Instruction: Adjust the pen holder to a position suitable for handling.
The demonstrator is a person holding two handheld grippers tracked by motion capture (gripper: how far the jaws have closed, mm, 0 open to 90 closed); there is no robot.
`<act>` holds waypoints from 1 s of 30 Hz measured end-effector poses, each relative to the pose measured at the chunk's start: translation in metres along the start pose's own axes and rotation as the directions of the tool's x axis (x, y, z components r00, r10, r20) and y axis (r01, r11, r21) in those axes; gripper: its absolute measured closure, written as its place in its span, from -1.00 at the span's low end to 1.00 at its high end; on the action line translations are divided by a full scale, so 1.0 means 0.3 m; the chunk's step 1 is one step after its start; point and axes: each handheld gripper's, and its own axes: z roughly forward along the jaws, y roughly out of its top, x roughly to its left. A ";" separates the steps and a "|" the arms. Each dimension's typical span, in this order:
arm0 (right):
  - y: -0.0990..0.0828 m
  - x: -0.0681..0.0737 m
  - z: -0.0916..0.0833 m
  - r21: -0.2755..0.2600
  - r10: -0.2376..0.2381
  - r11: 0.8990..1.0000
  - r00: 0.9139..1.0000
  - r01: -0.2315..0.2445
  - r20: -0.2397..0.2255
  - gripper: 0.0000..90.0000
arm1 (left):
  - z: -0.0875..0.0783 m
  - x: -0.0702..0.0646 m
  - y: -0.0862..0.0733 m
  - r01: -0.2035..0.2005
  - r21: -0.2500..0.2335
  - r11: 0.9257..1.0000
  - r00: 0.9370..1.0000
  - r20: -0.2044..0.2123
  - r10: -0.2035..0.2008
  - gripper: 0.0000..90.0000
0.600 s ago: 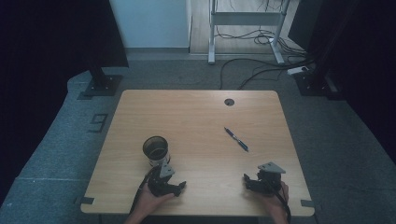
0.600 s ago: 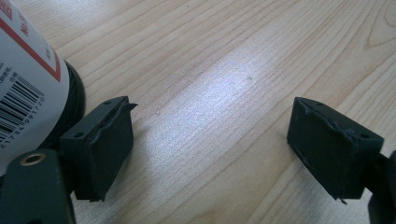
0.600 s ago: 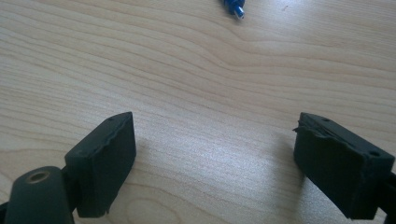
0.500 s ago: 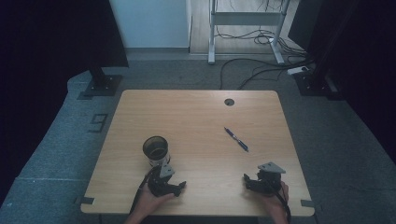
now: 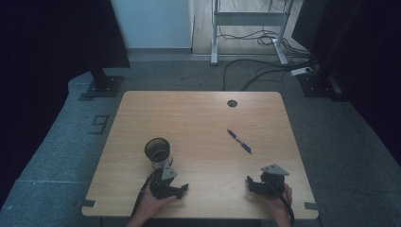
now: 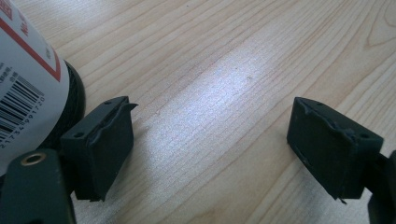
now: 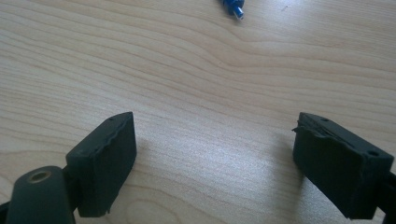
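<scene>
Can (image 5: 157, 152), dark, open-topped, white barcode label, stands upright on table (image 5: 203, 118); blue pen (image 5: 239, 141) cut off in right gripper view; left gripper (image 5: 176, 189) and right gripper (image 5: 250, 183) jaws apart.

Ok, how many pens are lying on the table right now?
1. A single blue pen lies on the wooden table, right of centre, ahead of the right gripper. I see no other pens; the dark cup's inside is hard to see.

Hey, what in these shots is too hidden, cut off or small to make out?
- Container contents: high view, interior dark and too small.
- Its label: left gripper view, cut off by the left edge, so the wording can't be read.
- Pen: right gripper view, cropped by the top edge.
- Pen markings: high view, too small.
</scene>
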 end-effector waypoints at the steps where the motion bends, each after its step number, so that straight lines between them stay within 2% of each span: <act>1: 0.000 0.000 0.000 0.000 0.000 1.000 1.000 0.000 0.000 -0.72 | -0.001 0.000 -0.001 0.000 -0.001 1.000 1.000 -0.001 0.000 -0.67; 7: 0.001 -0.001 0.000 0.000 0.001 1.000 1.000 -0.001 0.000 -0.72 | -0.023 -0.006 -0.007 -0.019 -0.025 1.000 1.000 -0.003 0.019 -0.67; 10: 0.001 -0.001 0.000 0.000 0.001 1.000 1.000 -0.001 -0.001 -0.72 | -0.039 -0.001 -0.004 -0.010 -0.040 0.999 1.000 0.006 0.010 -0.67; 12: 0.001 -0.001 0.001 0.000 0.001 1.000 1.000 -0.001 -0.001 -0.72 | -0.065 0.003 -0.001 0.002 -0.067 0.998 1.000 0.010 -0.001 -0.67; 18: 0.002 -0.002 0.001 0.000 0.002 1.000 1.000 -0.002 0.000 -0.71 | -0.095 -0.003 0.003 0.008 -0.097 0.995 1.000 0.023 -0.006 -0.67; 23: 0.002 -0.002 0.001 0.000 0.004 1.000 1.000 -0.004 0.001 -0.71 | -0.140 -0.011 0.016 -0.005 -0.141 0.990 1.000 0.019 0.008 -0.67; 27: 0.002 -0.002 0.001 0.002 0.005 1.000 1.000 -0.005 0.003 -0.71 | -0.191 -0.004 0.027 0.003 -0.186 0.983 1.000 0.007 -0.002 -0.67; 30: 0.002 -0.003 0.001 0.001 0.005 1.000 1.000 -0.005 0.004 -0.71 | -0.209 0.001 0.031 0.007 -0.196 0.981 1.000 0.004 -0.007 -0.68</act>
